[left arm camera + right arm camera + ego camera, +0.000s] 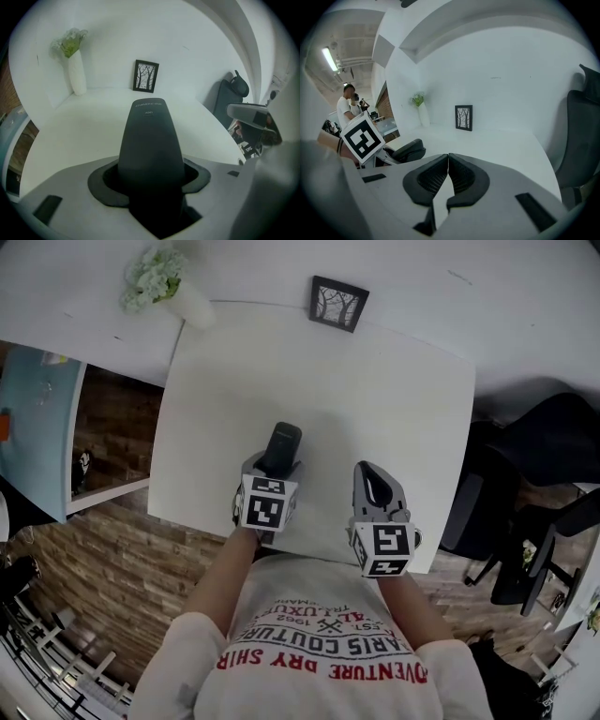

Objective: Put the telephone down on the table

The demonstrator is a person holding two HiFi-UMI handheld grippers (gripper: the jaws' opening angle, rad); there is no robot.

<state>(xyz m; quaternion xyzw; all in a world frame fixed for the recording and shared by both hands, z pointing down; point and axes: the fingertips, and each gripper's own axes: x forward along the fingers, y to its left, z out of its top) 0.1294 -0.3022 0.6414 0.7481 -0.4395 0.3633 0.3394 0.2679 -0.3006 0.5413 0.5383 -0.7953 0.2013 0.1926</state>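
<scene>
The telephone [279, 448] is a black cordless handset. My left gripper [270, 471] is shut on its lower end, over the near part of the white table [375, 390]. In the left gripper view the telephone [151, 140] sticks up from between the jaws, pointing toward the far wall. I cannot tell whether it touches the tabletop. My right gripper [377, 489] hovers to the right of it, shut with nothing held; its pads [461, 176] meet tip to tip in the right gripper view.
A small framed picture [338, 302] and a white vase with pale flowers [167, 282] stand at the table's far edge. A black office chair [544, 484] is on the right. A person [347, 110] stands far off on the left.
</scene>
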